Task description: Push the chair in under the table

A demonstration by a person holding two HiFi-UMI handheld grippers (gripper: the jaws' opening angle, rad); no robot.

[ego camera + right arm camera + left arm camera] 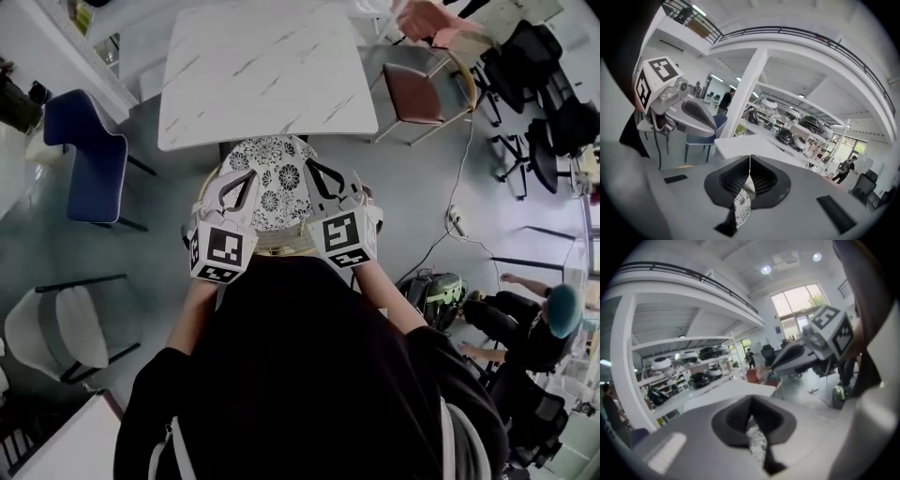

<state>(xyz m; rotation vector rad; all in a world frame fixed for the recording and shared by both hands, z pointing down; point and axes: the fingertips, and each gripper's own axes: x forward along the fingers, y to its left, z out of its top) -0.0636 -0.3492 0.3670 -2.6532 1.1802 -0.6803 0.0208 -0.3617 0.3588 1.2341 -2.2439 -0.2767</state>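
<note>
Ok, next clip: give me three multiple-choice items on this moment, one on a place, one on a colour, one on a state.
1. Where does the patterned chair stand?
A) at the table's near edge
B) on top of the table
C) tipped over on the floor

2. What colour is the chair left of the table?
A) red
B) blue
C) yellow

3. How are the jaws of the left gripper and right gripper?
A) both wide open
B) left open, right shut
C) both shut

Key: 1 A, its seat sits upright just before the table edge; 2 B, seat and back are blue; 3 C, each gripper view shows the jaws together on nothing.
</note>
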